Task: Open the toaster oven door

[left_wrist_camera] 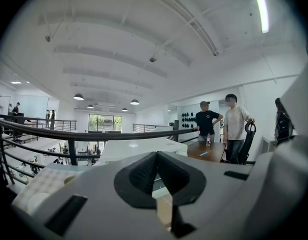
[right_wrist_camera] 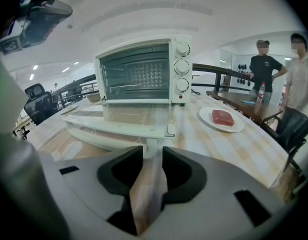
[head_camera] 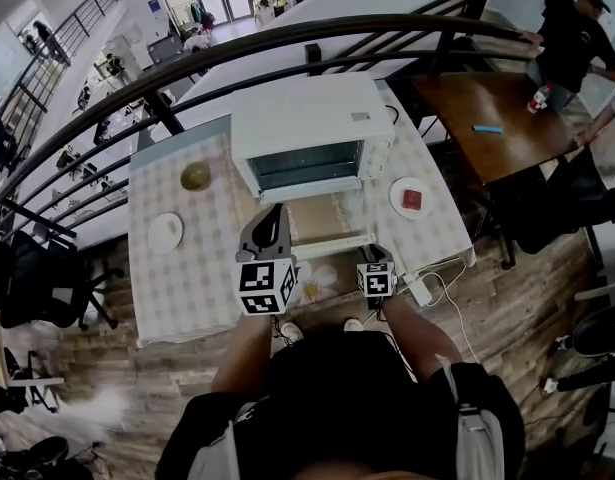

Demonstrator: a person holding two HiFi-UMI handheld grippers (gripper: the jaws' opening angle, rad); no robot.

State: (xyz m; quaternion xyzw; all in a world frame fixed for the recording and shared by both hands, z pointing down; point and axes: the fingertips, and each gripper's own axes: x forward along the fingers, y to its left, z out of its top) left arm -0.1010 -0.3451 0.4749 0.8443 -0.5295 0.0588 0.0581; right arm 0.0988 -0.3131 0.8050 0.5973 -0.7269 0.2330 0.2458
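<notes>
1. Where the head view looks down on the checked table (head_camera: 187,278), the toaster oven (head_camera: 312,128) stands at 12 o'clock from both grippers. Its door (head_camera: 327,223) lies flat toward the person, fully open.
2. Only the right gripper view shows that claw clearly. The right gripper (right_wrist_camera: 152,151) has its jaws spread apart. A white post of the door's handle (right_wrist_camera: 113,126) sits just at the gap between the tips, and the pads are not pressing on it.
3. Only the left gripper view shows the other claw. The jaw tips of the left gripper (left_wrist_camera: 156,156) meet, with nothing between them. It looks over the oven top to a dark railing (left_wrist_camera: 93,134), with two people (left_wrist_camera: 236,126) at 2 o'clock.
4. The head view alone shows a small bowl (head_camera: 195,176) at the oven's 9 o'clock, a white plate (head_camera: 165,232) at its 8 o'clock, and a power strip (head_camera: 419,290) at 5 o'clock from the right gripper.
5. A plate with a red block (head_camera: 412,198) sits at the oven's 4 o'clock and also appears in the right gripper view.
6. A label (head_camera: 360,117) on the oven top is too small to read. The print around the three dials (right_wrist_camera: 182,66) is illegible. The cubes on the grippers carry only black-and-white square markers.
</notes>
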